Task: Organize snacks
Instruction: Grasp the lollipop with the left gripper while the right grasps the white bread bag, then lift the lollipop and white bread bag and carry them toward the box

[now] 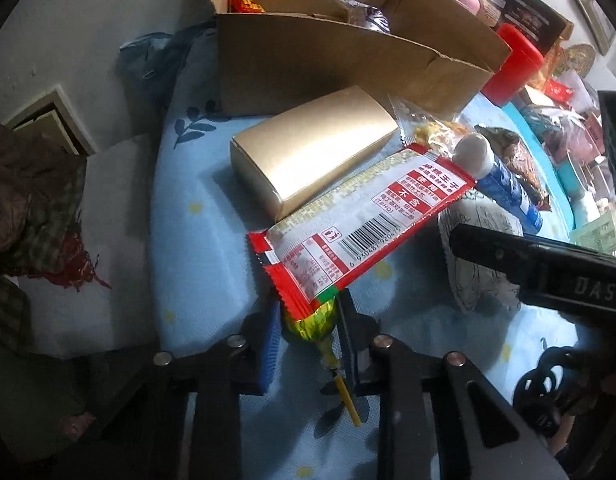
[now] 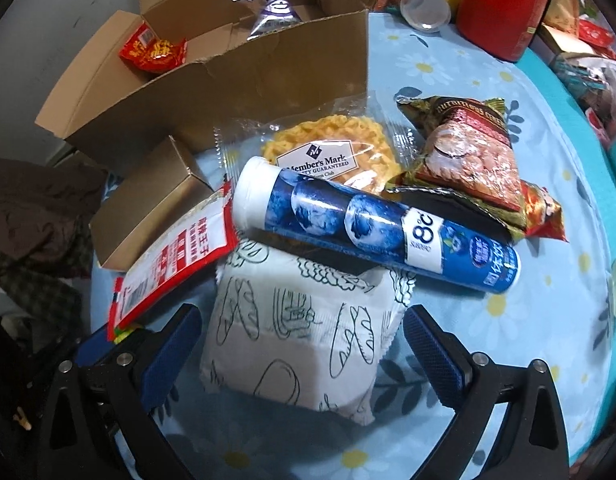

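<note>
Your left gripper [image 1: 308,320] is clamped on the lollipop [image 1: 312,322] at the table's [image 1: 204,264] near edge, beneath the red wrapper [image 1: 359,224]. Lift straight, clearing that wrapper. Your right gripper [image 2: 300,356] stands fully spread around the white bread packet [image 2: 296,336], not yet gripping; close squarely before carrying to the cardboard box [image 2: 212,92].

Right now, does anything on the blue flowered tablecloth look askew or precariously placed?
Yes. The blue cylindrical tube with a white cap lies on its side, propped across the white bread-print packet and other snacks, so it could roll. The long red-and-white wrapper leans tilted against the gold box.
</note>
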Demonstrator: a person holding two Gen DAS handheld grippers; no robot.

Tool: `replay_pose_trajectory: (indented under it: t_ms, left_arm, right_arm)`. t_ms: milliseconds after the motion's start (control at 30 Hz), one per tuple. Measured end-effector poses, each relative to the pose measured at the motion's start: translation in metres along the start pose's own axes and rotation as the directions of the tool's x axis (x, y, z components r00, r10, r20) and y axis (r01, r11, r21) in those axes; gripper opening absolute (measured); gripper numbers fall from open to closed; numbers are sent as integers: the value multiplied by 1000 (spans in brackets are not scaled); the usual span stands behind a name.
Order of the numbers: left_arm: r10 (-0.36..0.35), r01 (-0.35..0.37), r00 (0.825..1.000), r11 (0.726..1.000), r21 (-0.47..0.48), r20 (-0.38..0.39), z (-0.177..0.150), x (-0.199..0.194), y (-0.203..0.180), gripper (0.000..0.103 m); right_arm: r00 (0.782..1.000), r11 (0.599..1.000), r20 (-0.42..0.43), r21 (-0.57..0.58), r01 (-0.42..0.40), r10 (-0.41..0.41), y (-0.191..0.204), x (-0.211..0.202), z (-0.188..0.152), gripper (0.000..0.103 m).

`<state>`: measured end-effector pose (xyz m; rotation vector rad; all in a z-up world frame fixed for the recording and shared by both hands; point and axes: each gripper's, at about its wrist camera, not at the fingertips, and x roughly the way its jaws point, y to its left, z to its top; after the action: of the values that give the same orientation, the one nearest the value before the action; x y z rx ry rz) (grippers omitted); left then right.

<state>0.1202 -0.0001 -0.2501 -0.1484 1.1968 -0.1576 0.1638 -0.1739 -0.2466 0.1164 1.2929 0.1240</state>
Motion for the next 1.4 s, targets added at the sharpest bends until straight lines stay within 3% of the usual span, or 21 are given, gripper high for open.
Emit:
replay_pose_trajectory:
  t_ms: [100,233,367,767,1067,1167,1400]
  left_arm:
    - [-5,5,1000,1000,2,-8,-4,-1,-2,26]
    - [-22,22,999,1000,2,-25,-11,-4,-7,26]
    - [-24,24,999,1000,10,-33,-17,-7,-12,26]
    - [-18,19,1000,998,54,-10,-35,-26,-26,26]
    - [-34,39,998,996,83,-60,-52,-28,-33,26]
    - [9,-1,994,998,65,-113,-58,-16,-29,26]
    - [53,-42,994,993,111,-97,-63,-16,-37,26]
  right_arm:
    - [1000,1000,10,-11,-5,6,-1,0,2,96]
    - [998,997,12,-23,-67,68,-1,-3,-6,75]
    - [998,996,8,-56,-63,64,0,-7,-14,70]
    - [995,993,-29,-73,-96,94,-12,-24,-59,68]
    - [994,993,-61,-61,-99,95,-21,-35,-89,68]
    - [995,993,-55,-75,-91,87,-20,-36,-93,70]
    - [994,993,-76,-84,-83,77,-7,-24,-94,78]
